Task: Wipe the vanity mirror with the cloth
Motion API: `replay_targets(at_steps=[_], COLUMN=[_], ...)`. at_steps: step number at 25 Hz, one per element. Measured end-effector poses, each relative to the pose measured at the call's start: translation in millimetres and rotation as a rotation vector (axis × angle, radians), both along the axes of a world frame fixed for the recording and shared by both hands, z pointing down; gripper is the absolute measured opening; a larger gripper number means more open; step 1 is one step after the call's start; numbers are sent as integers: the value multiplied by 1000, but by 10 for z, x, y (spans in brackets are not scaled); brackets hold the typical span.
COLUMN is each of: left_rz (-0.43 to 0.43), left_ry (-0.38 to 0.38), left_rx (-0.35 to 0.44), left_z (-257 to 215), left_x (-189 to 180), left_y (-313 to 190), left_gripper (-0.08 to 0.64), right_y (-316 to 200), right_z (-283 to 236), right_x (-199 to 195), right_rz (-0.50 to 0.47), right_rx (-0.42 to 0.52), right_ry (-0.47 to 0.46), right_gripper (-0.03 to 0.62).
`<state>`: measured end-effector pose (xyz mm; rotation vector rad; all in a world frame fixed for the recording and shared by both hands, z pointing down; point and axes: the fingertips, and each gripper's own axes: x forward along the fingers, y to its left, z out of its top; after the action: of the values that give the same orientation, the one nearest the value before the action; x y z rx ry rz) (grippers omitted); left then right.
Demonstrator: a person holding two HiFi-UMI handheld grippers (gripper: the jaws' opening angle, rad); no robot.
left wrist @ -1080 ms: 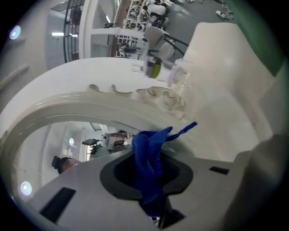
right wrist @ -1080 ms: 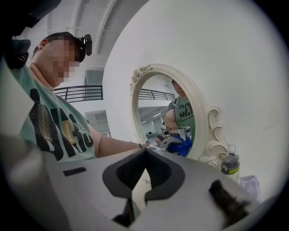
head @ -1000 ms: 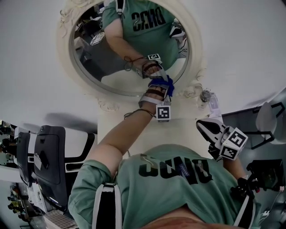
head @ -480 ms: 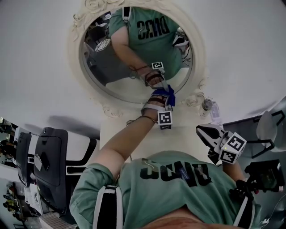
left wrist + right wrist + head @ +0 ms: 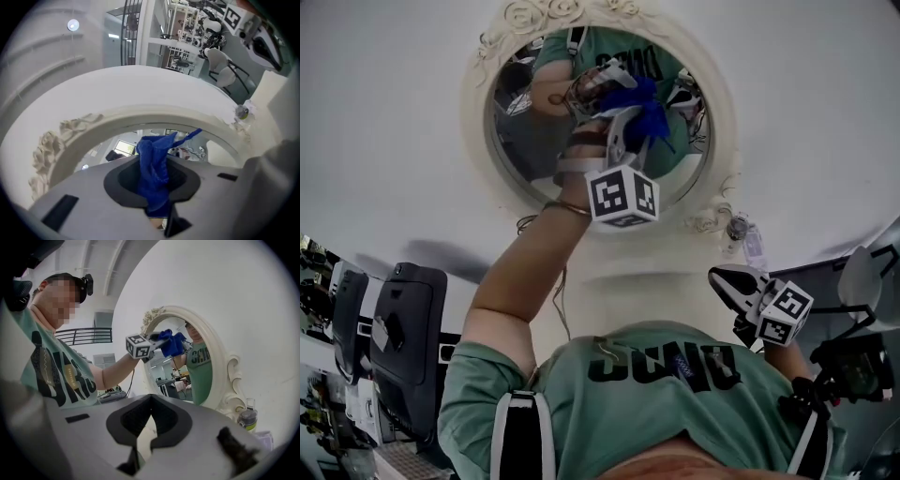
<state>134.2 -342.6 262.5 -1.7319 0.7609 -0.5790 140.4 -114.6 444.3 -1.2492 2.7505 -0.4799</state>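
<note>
Cloth (image 5: 152, 159): solid royal blue, no pattern. Mirror frame (image 5: 719, 131): cream-white with moulded scrollwork. Left gripper (image 5: 157, 187) and right gripper (image 5: 149, 427): pale grey bodies, black jaw recesses. Cubes (image 5: 623, 195): black-and-white square markers. Shirt (image 5: 656, 403): sage green, dark lettering. Wall (image 5: 394, 112): plain white.

Head view looks steeply down over the person's chest at the oval mirror (image 5: 520, 141); left gripper view sits close against its frame; right gripper view faces it from farther back.
</note>
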Motion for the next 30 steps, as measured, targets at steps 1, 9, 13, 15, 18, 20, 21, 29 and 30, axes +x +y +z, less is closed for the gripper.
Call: replay_targets(at_steps=[1,9,13,15,18,20,21,29,30], left_rz=[-11,-109,-134,-134,-140,-140,-134,-63,-51], left_ry=[11,-13,-33,-16,18,12,-1,-141,-168], left_rx=[29,188,198,209,238,260,265,254,236], left_z=[-218,-1079,-1118,-1116,-1129,-1097,-1048,243,501], left_x=[2,147,196,195,189,223,257,531,564], left_y=[-22,-163,-264,-273,-239,-199,-176,-57,-36], left_gripper=[81,81,83,83,81,80,80,77,77], right_y=[-4,-4,-1,1,12,29,34,53,60], right_z=[-9,28,17,20,48,57,53,77,88], right_x=[-12,58,77,73,65,62,62,75,92], right_rz=[-3,16,26,28,20,18,19,28,32], right_rx=[3,10,12,9,5,2,1,-18,-20], right_ry=[-1,-18,-22,-23,-20,-21,-23,-27,-29], right_gripper=[5,5,5,5,5,5,5,5,5])
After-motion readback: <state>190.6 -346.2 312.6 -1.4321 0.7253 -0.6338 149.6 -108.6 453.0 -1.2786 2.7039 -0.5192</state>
